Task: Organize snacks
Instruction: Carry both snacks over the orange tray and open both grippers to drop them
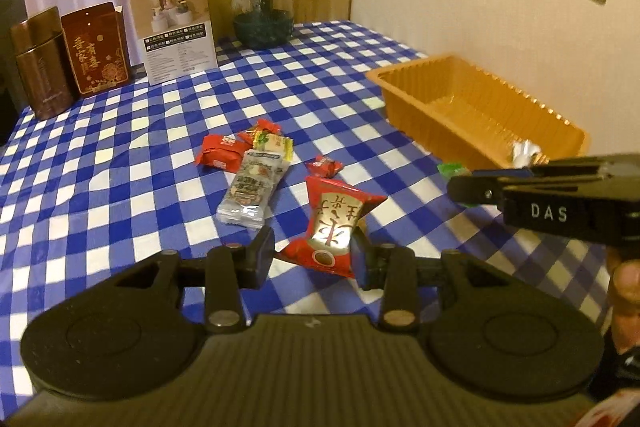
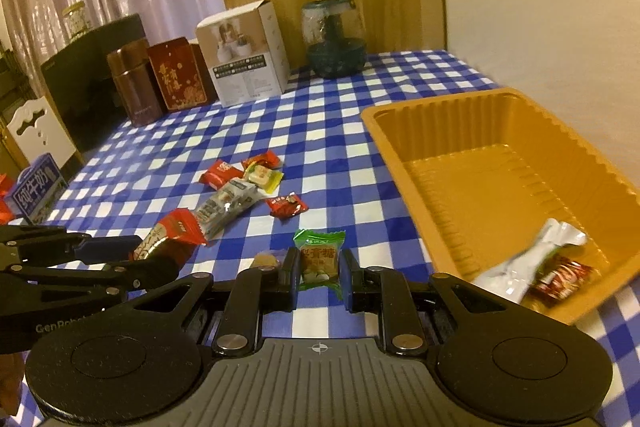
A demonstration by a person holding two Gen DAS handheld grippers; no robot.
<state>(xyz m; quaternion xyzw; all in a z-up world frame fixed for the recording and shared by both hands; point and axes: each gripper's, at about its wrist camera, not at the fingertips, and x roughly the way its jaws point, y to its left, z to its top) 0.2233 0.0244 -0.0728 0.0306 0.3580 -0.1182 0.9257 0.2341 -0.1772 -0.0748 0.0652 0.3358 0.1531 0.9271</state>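
Snacks lay scattered on the checkered counter [image 2: 328, 131], and we had one between each pair of fingers. Our left gripper [image 1: 314, 257] stood open around a red packet [image 1: 334, 227], the fingers flanking its lower end. In the left view one finger seemed to touch the packet's right edge, while the other stood just clear of it. The packet's long axis ran forward, away from the fingers. Whether it still rested on the cloth we could not tell; from the right view it looked raised at the near end.

Our right gripper [image 2: 320, 279] stood open around a green candy [image 2: 319, 259], the fingers close on either side but not yet pressing in. The candy lay flat on the counter, its long axis also pointing away from the fingers.

The orange tray [image 2: 404, 143] sat ahead and to the right of the right fingers, already holding a white wrapper [image 2: 532, 259] and a small red one [image 2: 562, 277]. We judged the right hand nearer the tray, so closing on the candy and swinging it rightward seemed the shorter move. More packets [image 2: 244, 187] waited ahead of both pairs of fingers.
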